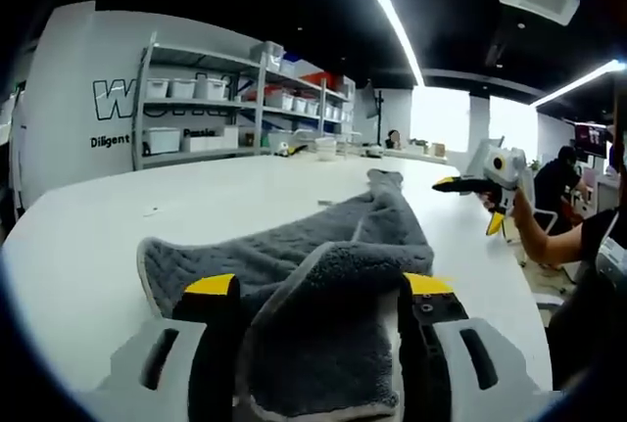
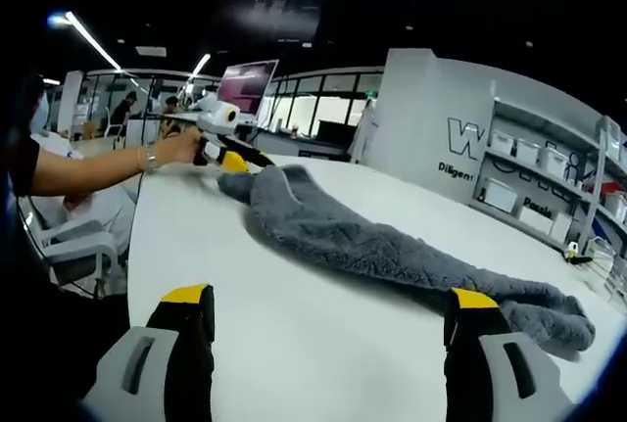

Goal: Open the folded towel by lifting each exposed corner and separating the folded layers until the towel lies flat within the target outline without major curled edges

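In the left gripper view, the left gripper (image 1: 318, 304) is low at the near edge of the white tabletop (image 1: 108, 236). Its jaws are spread wide, and the near end of the grey towel (image 1: 323, 265) sits between them, so they are not pinching it. The towel is bunched up in a long lumpy strip that runs away across the tabletop. Farther off, the right gripper (image 1: 480, 192) floats in the air near the far end of the towel, held by a hand (image 1: 519, 209). In the right gripper view its own jaws are spread wide too, with only bare tabletop between them and the towel a little beyond. I see no target outline on the tabletop. I think the step now is to grab a loose corner and pull the layers apart. To do it well, pinch just the top layer at a corner, not the whole lump. Lift it gently and pull it out sideways, so the edge does not curl under.
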